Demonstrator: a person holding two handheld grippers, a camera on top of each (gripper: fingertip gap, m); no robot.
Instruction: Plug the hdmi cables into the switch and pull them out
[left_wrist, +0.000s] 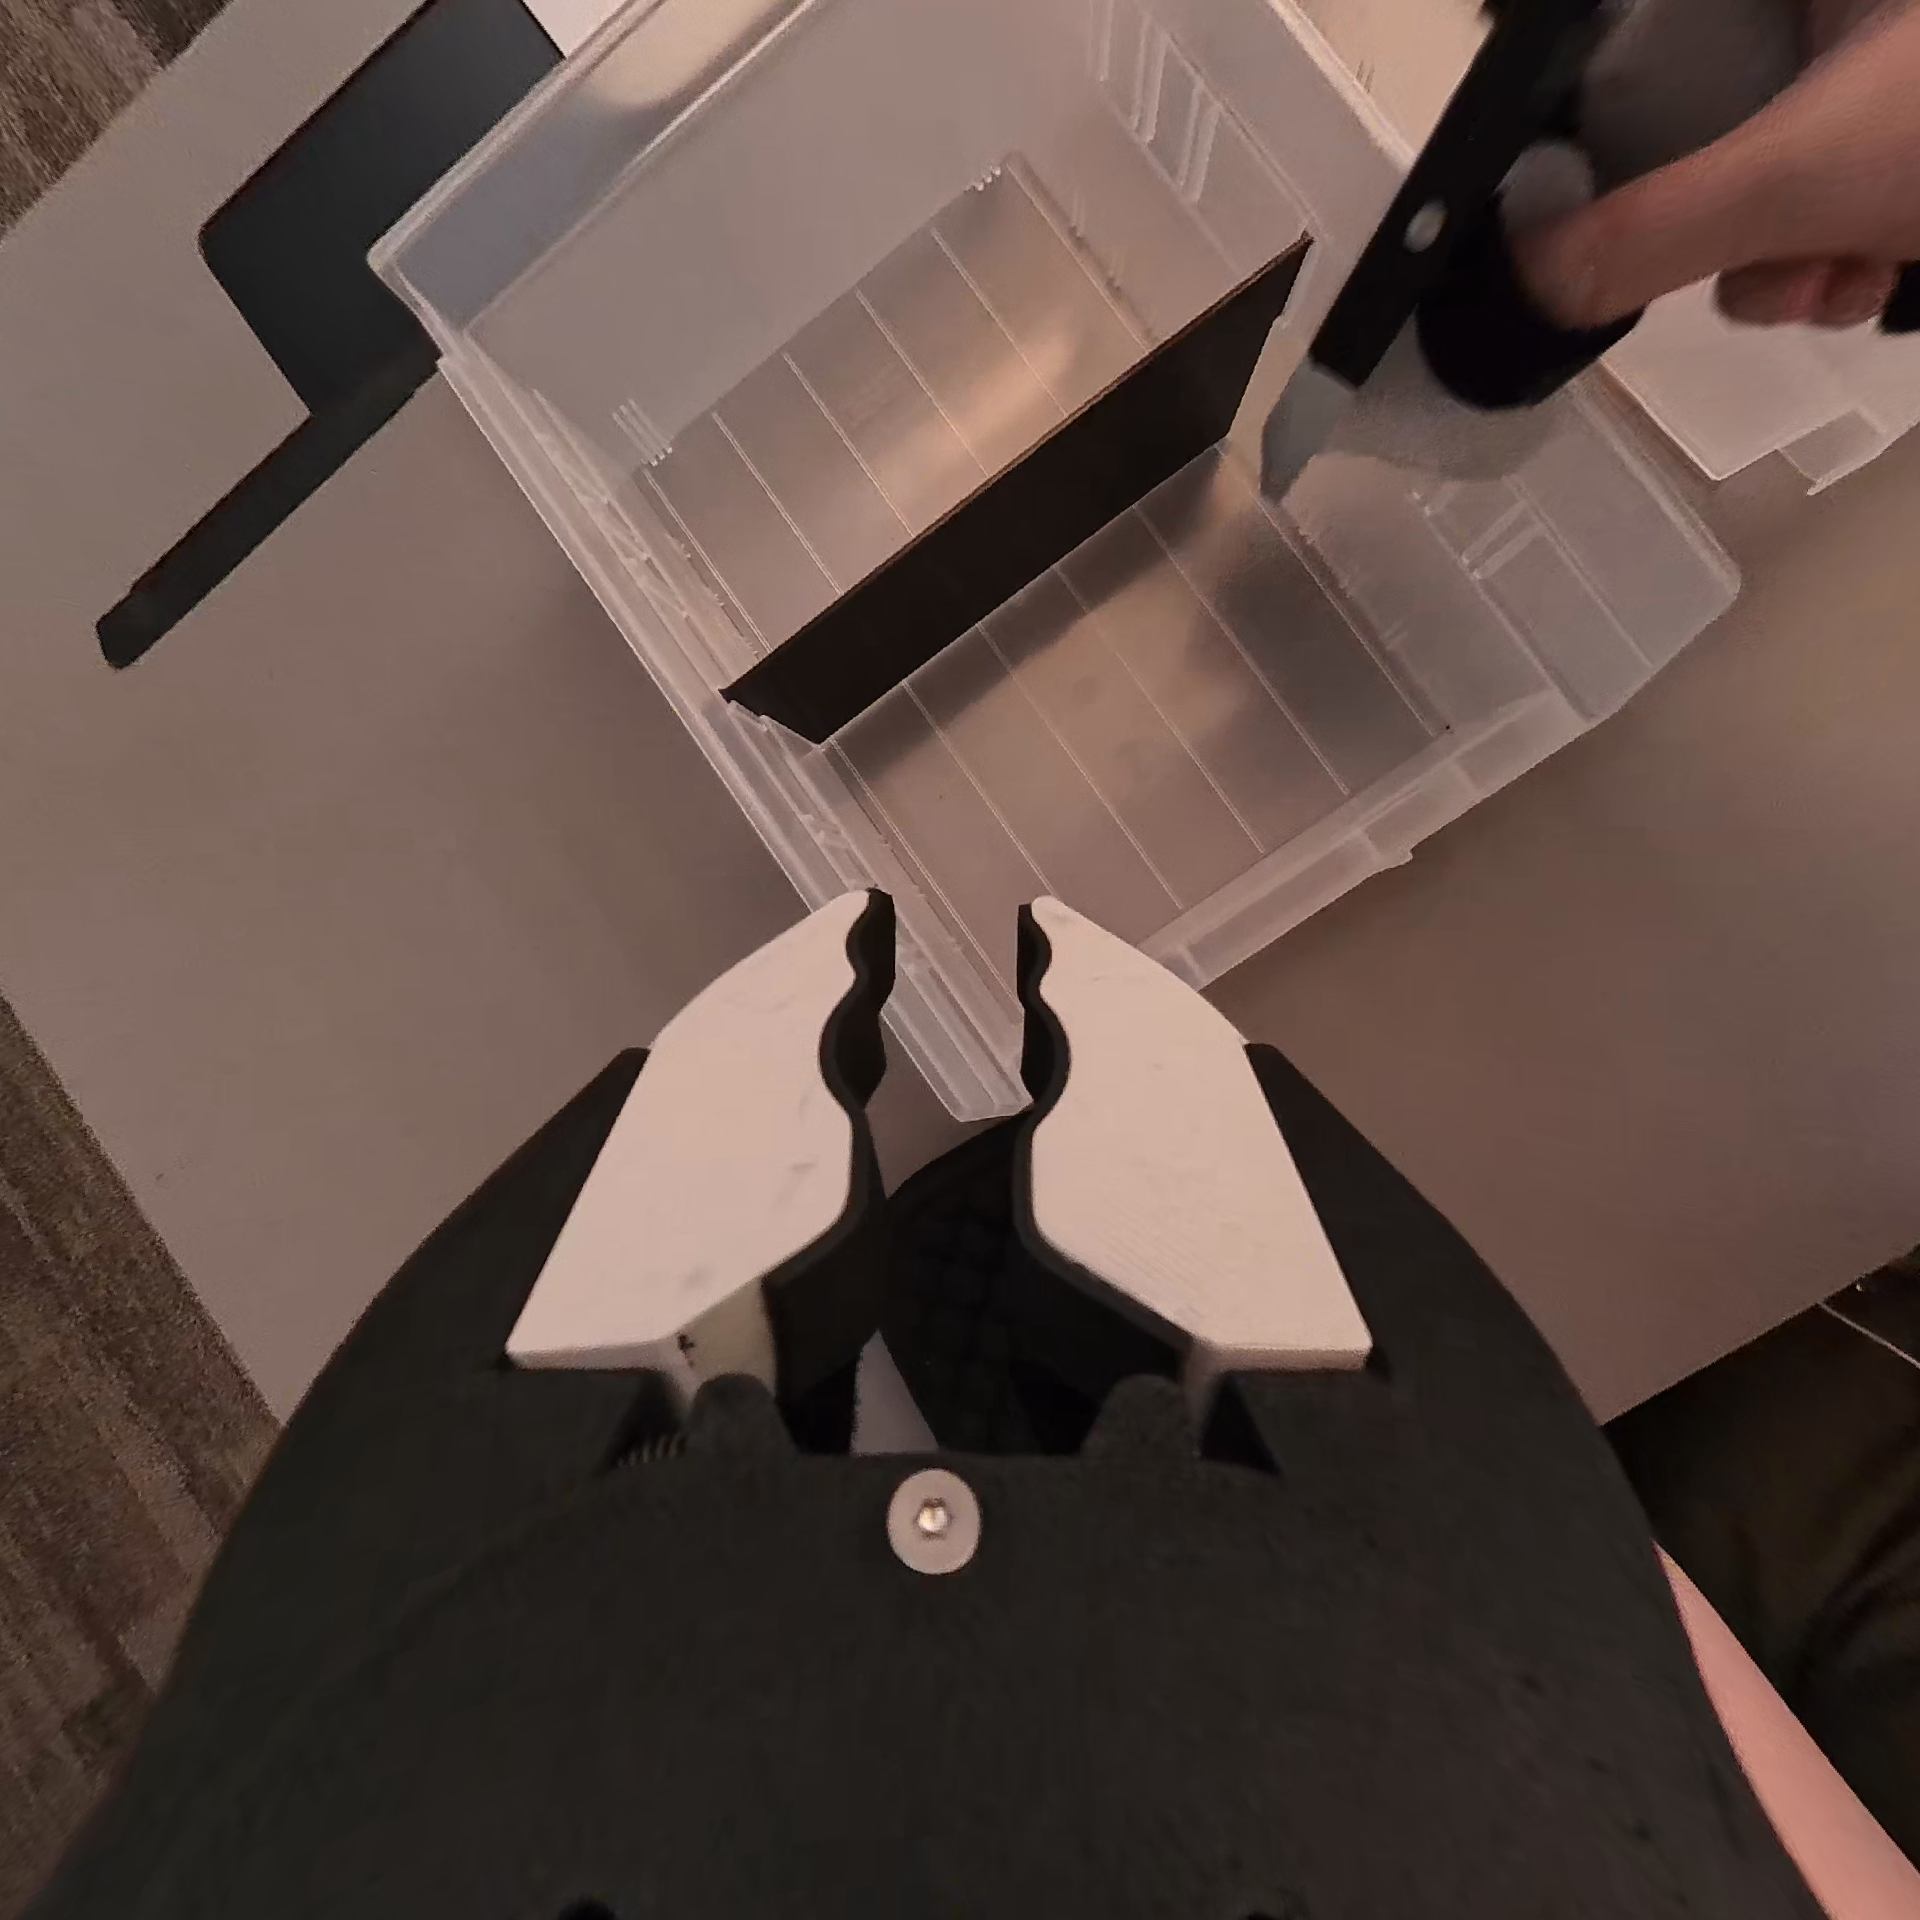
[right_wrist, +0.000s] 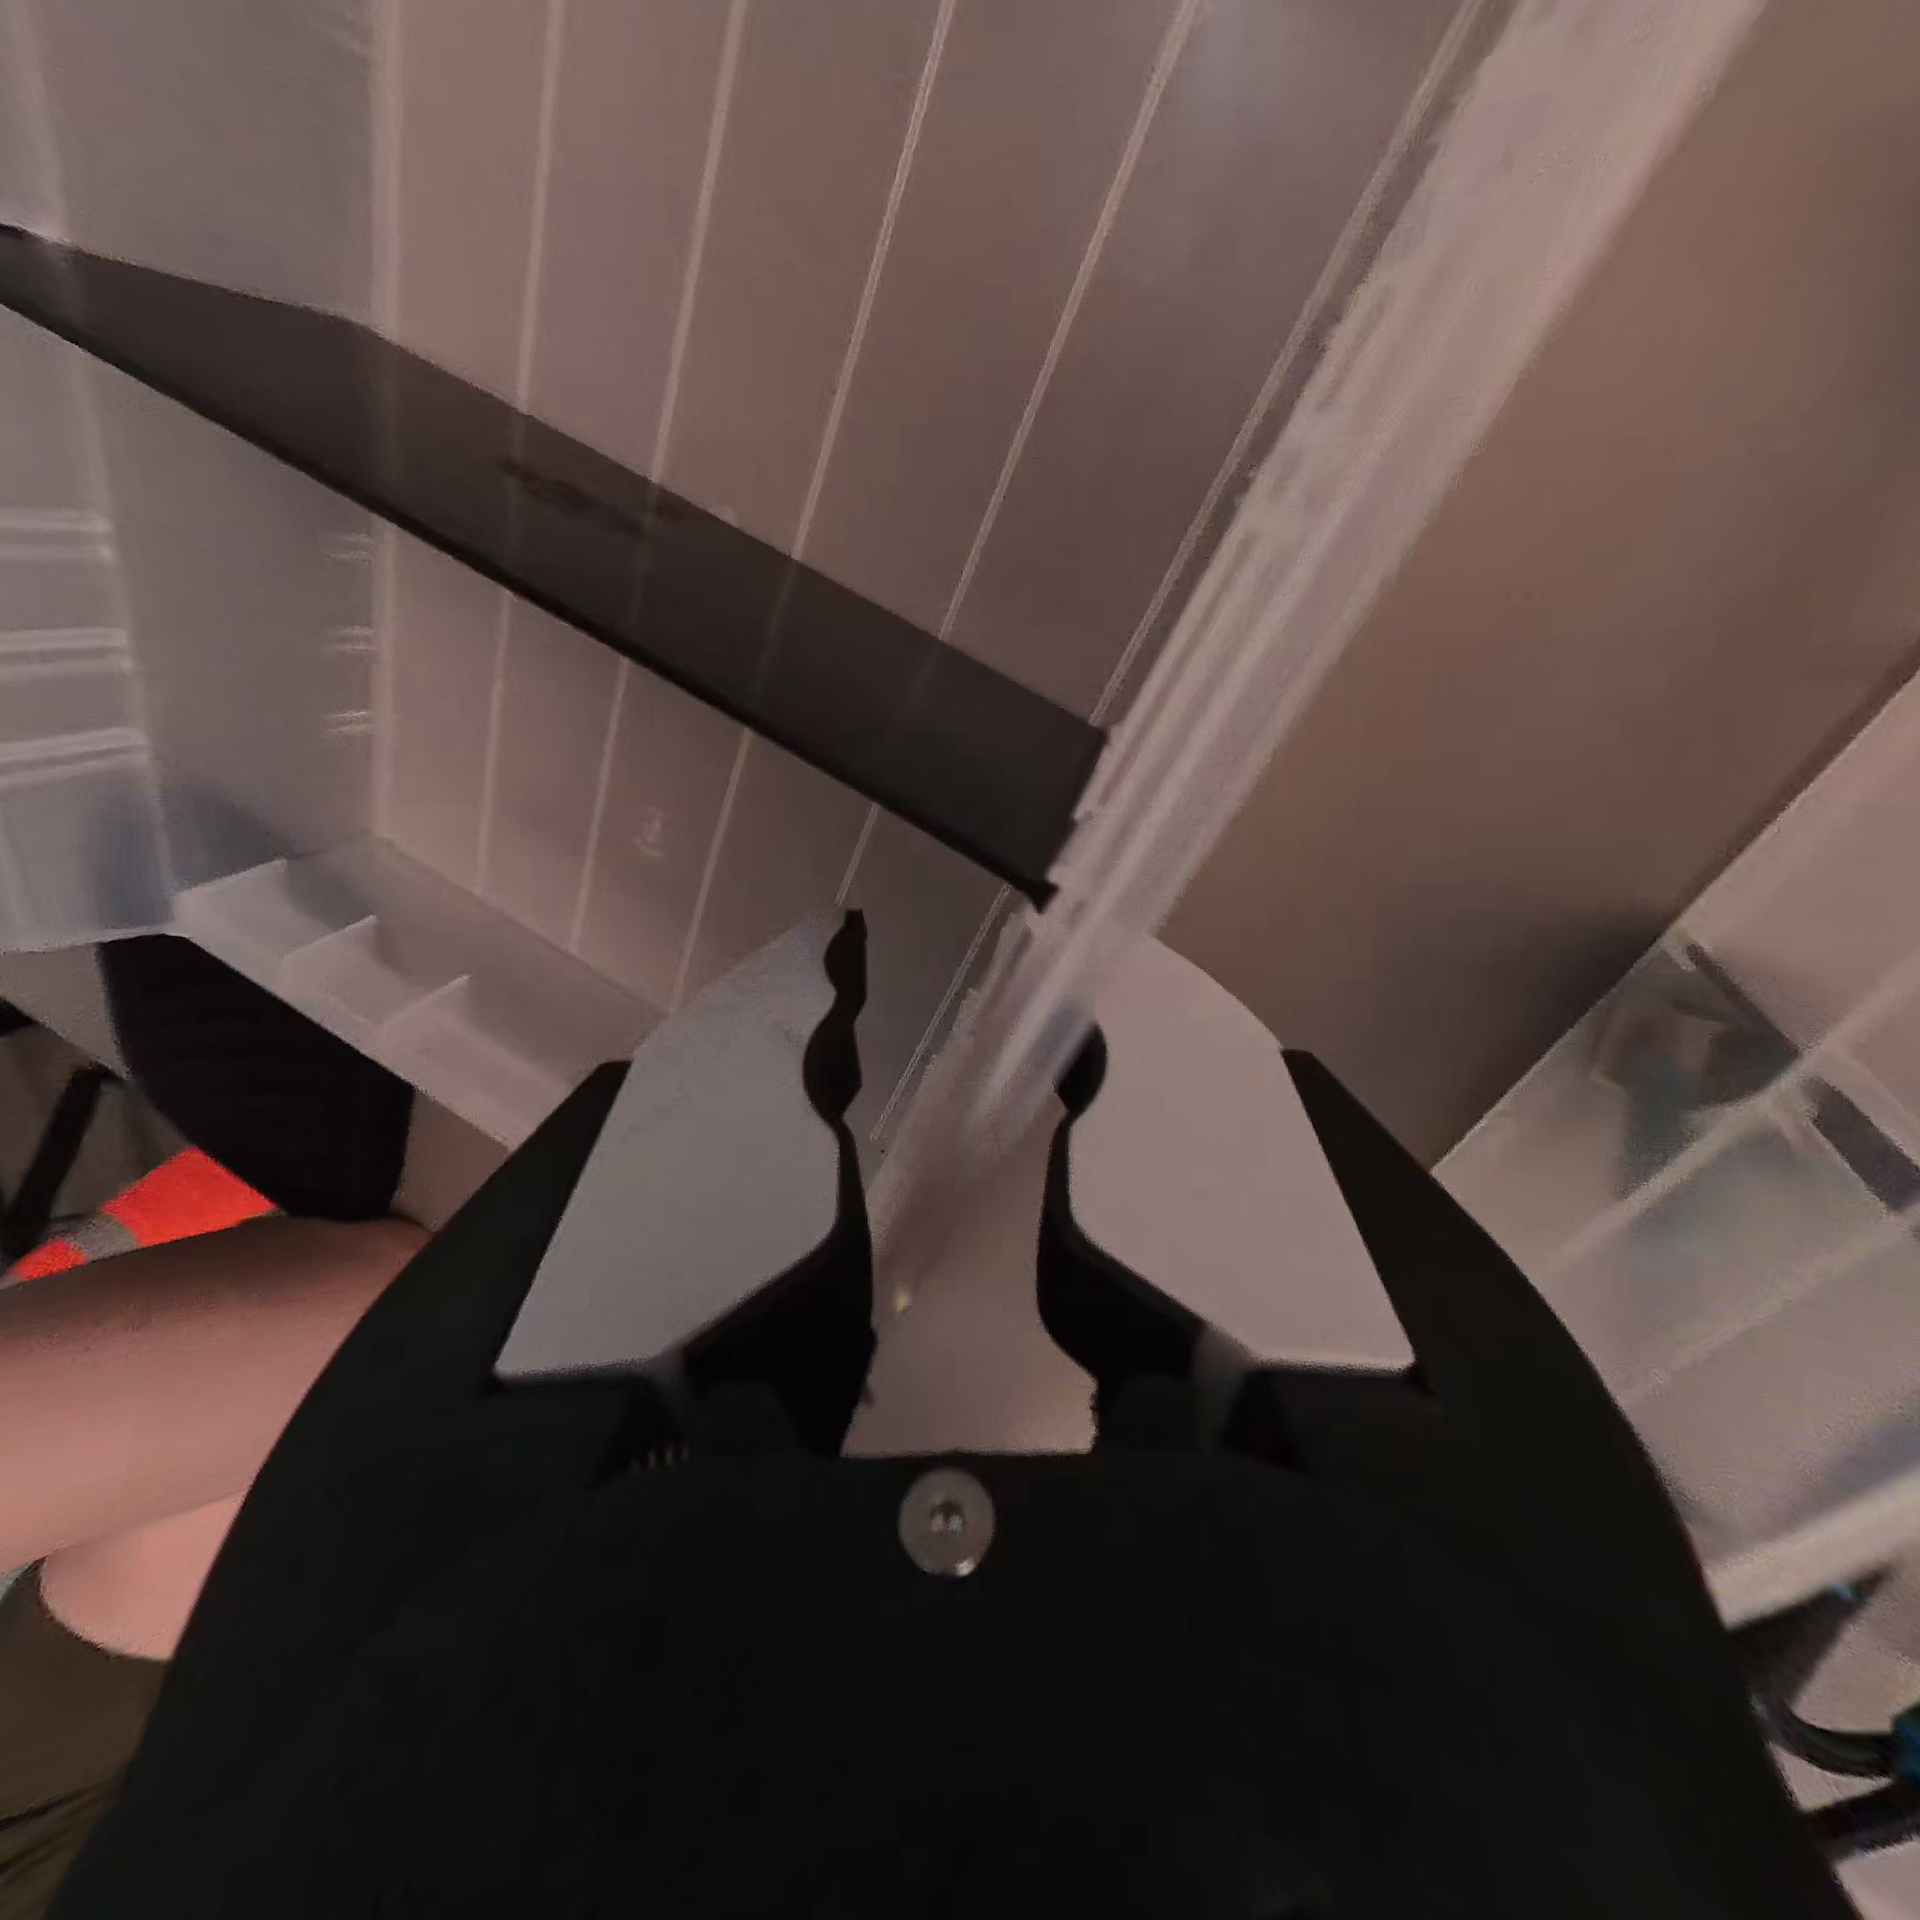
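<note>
No HDMI cable plug or switch shows clearly in either view. A clear plastic bin (left_wrist: 1558, 582) with a black divider (left_wrist: 1039, 499) across its middle sits on the white table (left_wrist: 312, 935). My left gripper (left_wrist: 956, 914) straddles the bin's near corner wall, with a finger on each side against it. My right gripper (right_wrist: 966, 956) straddles the opposite rim (right_wrist: 1195, 675) the same way, its right finger partly hidden behind the clear wall. The divider also shows in the right wrist view (right_wrist: 623, 561). The right gripper appears in the left wrist view (left_wrist: 1288, 447), held by a hand (left_wrist: 1714, 239).
A flat black L-shaped piece (left_wrist: 312, 312) lies on the table at the left. A clear lid or tray (left_wrist: 1766, 416) lies beyond the bin. Another clear container (right_wrist: 1714, 1195) stands to the right, with black and blue cables (right_wrist: 1870, 1766) below it. Carpet (left_wrist: 83, 1351) borders the table.
</note>
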